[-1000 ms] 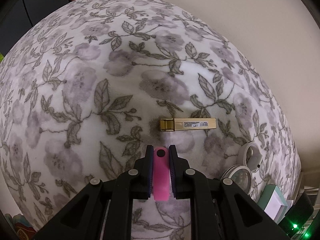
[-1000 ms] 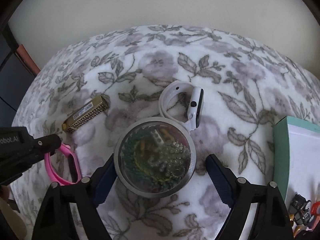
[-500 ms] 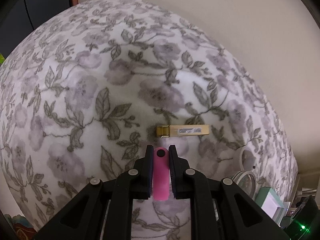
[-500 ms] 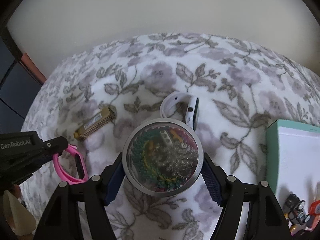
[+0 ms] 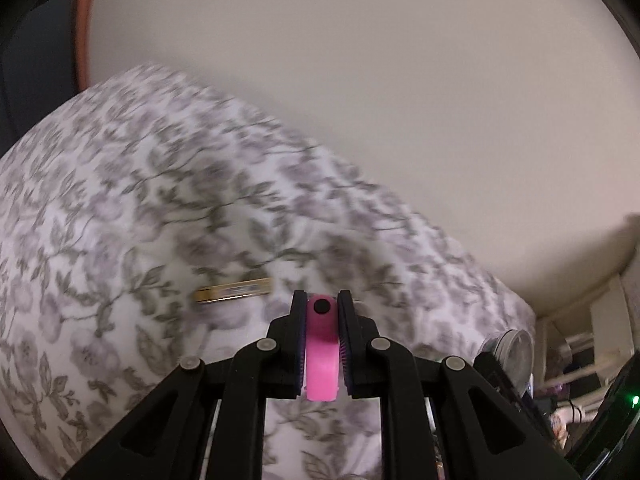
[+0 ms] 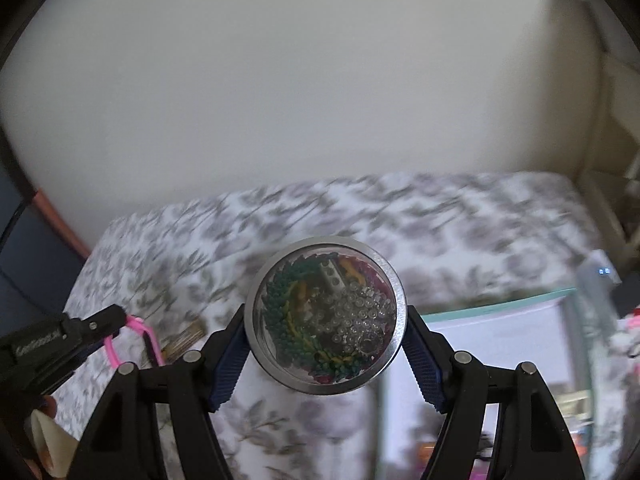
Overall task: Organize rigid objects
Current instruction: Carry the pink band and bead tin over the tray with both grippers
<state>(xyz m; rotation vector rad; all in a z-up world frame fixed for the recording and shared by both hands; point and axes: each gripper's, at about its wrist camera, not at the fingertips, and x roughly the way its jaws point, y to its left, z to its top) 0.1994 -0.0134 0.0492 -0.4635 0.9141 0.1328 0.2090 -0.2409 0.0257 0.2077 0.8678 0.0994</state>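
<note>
- Left tool (image 5: 322, 300): its two fingers are pressed onto a pink band (image 5: 321, 354), which stands upright between them with a black stud near its top; the right wrist view shows that band (image 6: 134, 340) as a loop at about 9 o'clock.
- A gold bar-shaped case (image 5: 233, 289) lies flat on the floral cover (image 5: 100, 240), at roughly 10 o'clock from the left tool's tips and apart from them; motion blur hides its printing.
- Right tool (image 6: 325, 322): its blue-padded fingers pinch the sides of a round clear-lidded tin (image 6: 325, 316), lifted off the cover and packed with what look like green and clear beads.
- At 4 o'clock from the tin sits a mint-edged white box (image 6: 500, 312), blurred.
</note>
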